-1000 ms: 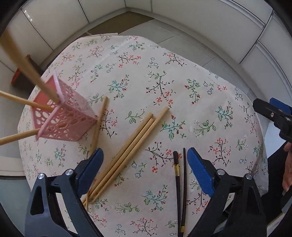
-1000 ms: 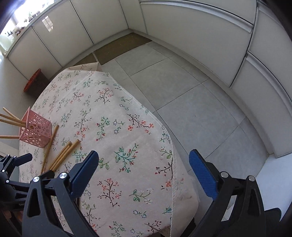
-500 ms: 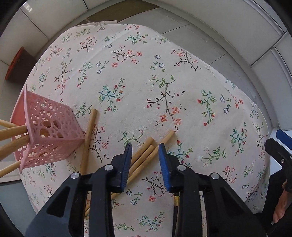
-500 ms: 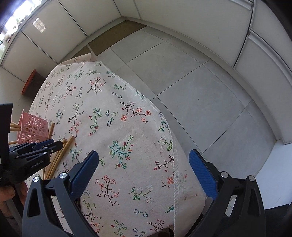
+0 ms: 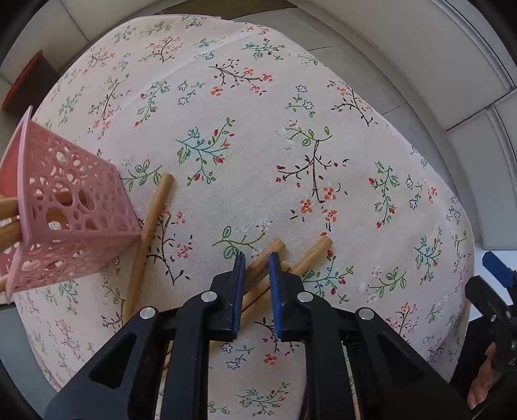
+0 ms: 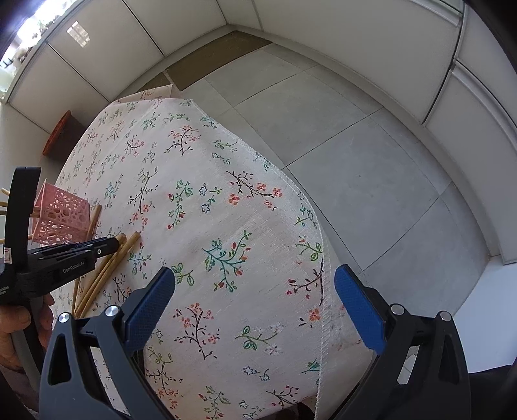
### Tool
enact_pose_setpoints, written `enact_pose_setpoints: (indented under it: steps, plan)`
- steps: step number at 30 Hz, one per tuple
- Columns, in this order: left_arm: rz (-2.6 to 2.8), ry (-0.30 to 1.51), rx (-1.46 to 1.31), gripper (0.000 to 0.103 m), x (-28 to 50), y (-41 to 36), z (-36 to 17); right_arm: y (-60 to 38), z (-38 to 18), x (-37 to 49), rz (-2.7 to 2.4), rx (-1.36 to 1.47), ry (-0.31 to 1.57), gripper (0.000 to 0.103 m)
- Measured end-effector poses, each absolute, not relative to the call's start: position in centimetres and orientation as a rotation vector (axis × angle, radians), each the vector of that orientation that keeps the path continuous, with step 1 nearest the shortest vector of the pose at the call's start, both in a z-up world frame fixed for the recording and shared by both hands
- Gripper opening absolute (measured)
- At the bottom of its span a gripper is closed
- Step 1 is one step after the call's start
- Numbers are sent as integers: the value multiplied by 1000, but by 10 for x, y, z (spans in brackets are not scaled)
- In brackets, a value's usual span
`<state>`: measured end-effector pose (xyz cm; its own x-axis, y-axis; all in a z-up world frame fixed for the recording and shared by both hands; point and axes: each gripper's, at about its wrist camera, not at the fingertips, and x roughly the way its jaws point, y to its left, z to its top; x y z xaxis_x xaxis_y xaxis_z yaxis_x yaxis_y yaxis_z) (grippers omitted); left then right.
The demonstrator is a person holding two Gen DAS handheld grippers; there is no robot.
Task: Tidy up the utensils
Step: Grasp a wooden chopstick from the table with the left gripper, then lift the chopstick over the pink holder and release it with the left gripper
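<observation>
Three wooden chopsticks [image 5: 308,257] lie side by side on the floral tablecloth [image 5: 258,129]. My left gripper [image 5: 256,258] is low over them, its blue pads closed around one wooden chopstick [image 5: 265,253]. It also shows in the right wrist view [image 6: 106,247] over the same bundle [image 6: 126,248]. Another wooden chopstick [image 5: 152,226] lies beside the pink perforated holder [image 5: 68,223], which holds several wooden chopsticks and stands at the left. My right gripper [image 6: 255,300] is open and empty above the table's right edge.
The cloth's hem [image 6: 320,245] hangs over the table's right edge, with grey floor tiles [image 6: 371,155] beyond. A brown stool with an orange rim [image 6: 59,135] stands past the table's far left. White cabinets [image 6: 161,29] line the walls.
My left gripper has moved down and forward onto the wooden chopsticks and closed its pads from wide open to around one. The right gripper stayed open and shifted slightly.
</observation>
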<state>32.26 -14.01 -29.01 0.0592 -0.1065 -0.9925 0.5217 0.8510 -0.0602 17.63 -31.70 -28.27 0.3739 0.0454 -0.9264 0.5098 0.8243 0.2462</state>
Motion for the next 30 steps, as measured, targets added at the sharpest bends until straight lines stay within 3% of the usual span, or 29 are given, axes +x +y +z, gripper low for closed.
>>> enact_pose_setpoints:
  steps: [6,12,18,25,28,30]
  plan:
    - [-455,1505,228,19,325,-114,-296,-303,-283,181,-288,532,1181,96]
    - [-486,1395,432,18,298,-124,-296,-301,-286,184,-289,540,1190,96]
    - [-459,1303,497,6,280,-135,-291,-298,-292,193,-282,561,1218,96]
    - [-434,1136,486,6,241,-122,-222,-282,-300,216,-226,661,1265,96]
    - [-408,1082,440,6,236,-104,-191,-264,-304,231,-200,625,1300,89]
    - [-393,1042,396,6,235,-86,-172,-251,-306,247,-185,603,1337,79]
